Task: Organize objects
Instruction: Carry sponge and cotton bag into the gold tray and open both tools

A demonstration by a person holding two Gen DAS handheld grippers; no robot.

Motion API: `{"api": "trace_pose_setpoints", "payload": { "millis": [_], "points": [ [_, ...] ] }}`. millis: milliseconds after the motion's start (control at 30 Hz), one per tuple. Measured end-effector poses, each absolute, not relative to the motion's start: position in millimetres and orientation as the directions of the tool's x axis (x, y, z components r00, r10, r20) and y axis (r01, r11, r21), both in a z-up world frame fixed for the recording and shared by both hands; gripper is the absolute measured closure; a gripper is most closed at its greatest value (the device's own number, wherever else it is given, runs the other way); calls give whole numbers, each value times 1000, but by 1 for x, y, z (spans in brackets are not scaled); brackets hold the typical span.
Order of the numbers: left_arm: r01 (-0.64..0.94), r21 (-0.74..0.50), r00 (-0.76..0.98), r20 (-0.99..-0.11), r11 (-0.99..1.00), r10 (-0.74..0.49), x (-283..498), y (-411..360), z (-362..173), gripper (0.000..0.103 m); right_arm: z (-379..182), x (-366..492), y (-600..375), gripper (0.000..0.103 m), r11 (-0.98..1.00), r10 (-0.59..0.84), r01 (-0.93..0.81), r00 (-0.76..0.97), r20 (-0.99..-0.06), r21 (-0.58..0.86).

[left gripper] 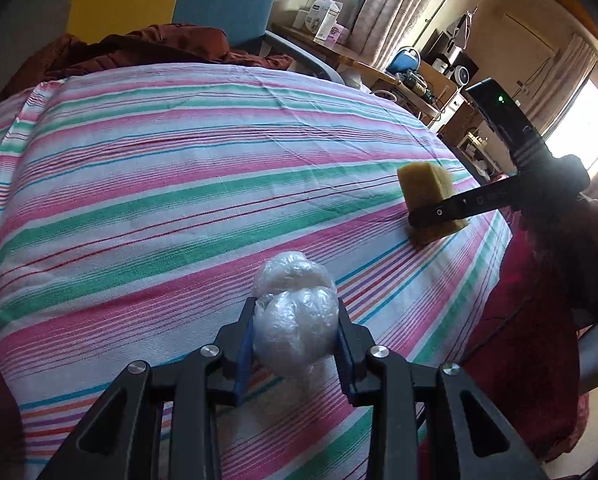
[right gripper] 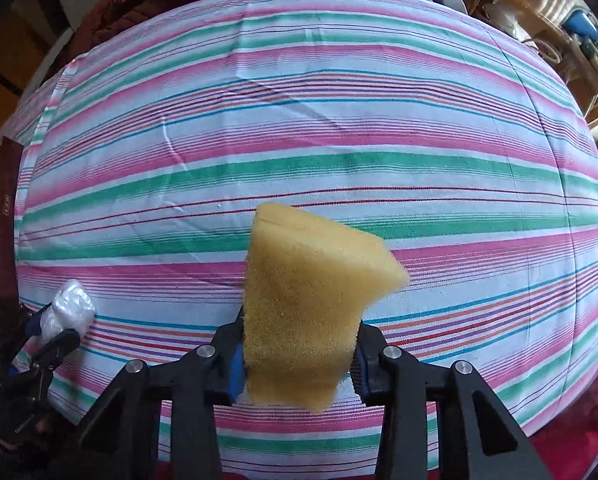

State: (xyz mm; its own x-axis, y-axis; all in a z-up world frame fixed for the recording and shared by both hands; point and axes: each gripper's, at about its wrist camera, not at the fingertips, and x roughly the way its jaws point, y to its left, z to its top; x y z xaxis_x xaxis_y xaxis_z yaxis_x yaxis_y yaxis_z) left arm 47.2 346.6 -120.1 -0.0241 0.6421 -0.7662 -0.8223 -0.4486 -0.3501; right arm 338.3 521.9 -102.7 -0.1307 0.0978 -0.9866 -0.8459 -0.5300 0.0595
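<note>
Black hand-held gripper; blue pads

The lower part of the plastic-wrapped bundle was hidden between the blue pads of the left gripper, and its contents could not be made out through the crumpled film. A band across the yellow sponge was covered by a finger of the right gripper; in the right wrist view the sponge's pinched sides were concealed behind the pads. The striped cloth was cut off at the lower picture edge — what lay beneath it was not shown. The boxes on the far shelf bore print too small to be read.
</note>
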Motion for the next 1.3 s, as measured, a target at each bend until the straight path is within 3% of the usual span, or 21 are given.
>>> {"api": "trace_pose_setpoints", "payload": {
  "millis": [233, 767, 1000, 1300],
  "points": [
    [-822, -271, -102, -795, -501, 598, 47, 336, -107, 69, -99, 327, 521, 62, -539, 119, -842, -112, -987, 30],
    [-780, -233, -268, -714, -580, 647, 40, 261, -40, 69, -89, 285, 470, 62, -639, 261, -744, 29, -965, -195],
    [-737, -280, -285, -696, -615, 659, 29, 224, -35, 69, -73, 244, 439, 62, -699, 261, -702, -69, -963, -139],
    [-589, -362, -367, -677, -723, 638, -10, 139, -32, 69, -43, 158, 373, 62, -811, 204, -583, -356, -912, 47]
  ]
}}
